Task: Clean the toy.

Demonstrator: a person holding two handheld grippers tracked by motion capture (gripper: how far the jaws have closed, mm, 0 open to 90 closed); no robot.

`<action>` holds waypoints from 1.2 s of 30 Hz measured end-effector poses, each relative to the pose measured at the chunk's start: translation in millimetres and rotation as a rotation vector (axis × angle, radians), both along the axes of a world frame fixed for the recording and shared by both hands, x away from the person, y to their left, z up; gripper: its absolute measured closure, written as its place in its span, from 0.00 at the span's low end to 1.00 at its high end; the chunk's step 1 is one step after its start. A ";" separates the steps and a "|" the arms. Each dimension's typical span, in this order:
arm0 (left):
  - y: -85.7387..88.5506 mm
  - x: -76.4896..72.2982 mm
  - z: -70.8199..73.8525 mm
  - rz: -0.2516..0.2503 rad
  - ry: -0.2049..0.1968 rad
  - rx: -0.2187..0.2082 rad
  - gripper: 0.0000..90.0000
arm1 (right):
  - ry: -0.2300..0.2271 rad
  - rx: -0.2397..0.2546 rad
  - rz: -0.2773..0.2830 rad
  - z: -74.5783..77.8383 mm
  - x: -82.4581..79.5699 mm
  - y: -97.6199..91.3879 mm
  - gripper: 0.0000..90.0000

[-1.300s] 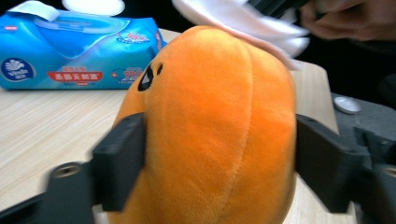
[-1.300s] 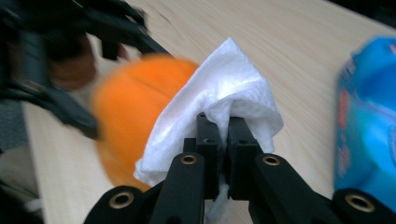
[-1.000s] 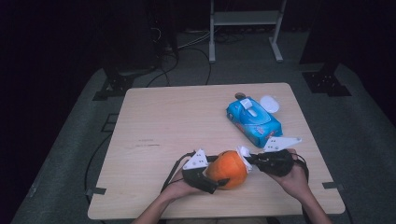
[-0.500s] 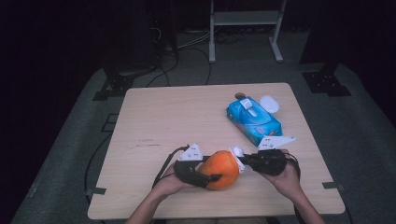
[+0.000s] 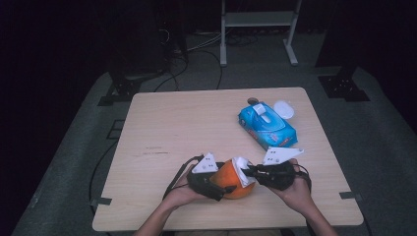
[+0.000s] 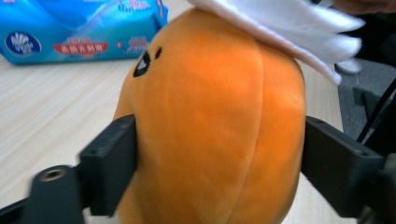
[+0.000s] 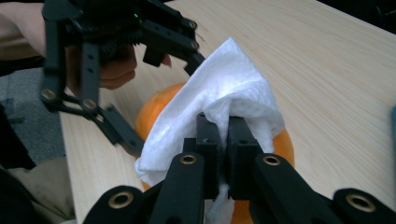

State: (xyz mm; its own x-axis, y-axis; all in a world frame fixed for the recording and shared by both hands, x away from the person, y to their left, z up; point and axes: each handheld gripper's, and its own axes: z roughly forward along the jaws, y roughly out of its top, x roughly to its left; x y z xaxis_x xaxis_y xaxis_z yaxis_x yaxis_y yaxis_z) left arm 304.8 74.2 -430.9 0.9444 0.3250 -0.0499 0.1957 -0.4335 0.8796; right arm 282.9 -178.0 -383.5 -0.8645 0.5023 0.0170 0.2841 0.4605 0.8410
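Dark room, grey floor, pale wooden table (image 5: 196,123) in the middle. At the near edge, slightly right of centre: an orange plush toy (image 5: 230,179), resting on the wood. From the left, the left gripper (image 5: 216,184), jaws pressed against both sides of the toy after just widening, toy between them; same hold up close on the plush (image 6: 210,126). From the right, the right gripper (image 5: 250,172), jaws pinched together on a white tissue (image 5: 242,168), draped over the top of the toy; folds bunched around the closed jaw tips (image 7: 224,100). Farther off, toward the far right: a blue wipes pack (image 5: 268,125), just beside it a small white lid (image 5: 283,109).
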 end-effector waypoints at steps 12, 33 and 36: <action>8.2 10.4 -27.0 -0.077 -0.041 -0.022 0.08 | 0.028 0.012 -0.046 -4.2 7.2 -17.0 0.94; 10.2 0.3 4.7 -0.040 -0.036 0.097 0.39 | 0.087 0.041 -0.082 -18.2 15.6 -17.6 0.94; 6.4 1.3 0.9 -0.011 -0.026 0.109 0.37 | 0.031 0.015 -0.081 -9.2 7.6 -9.1 0.94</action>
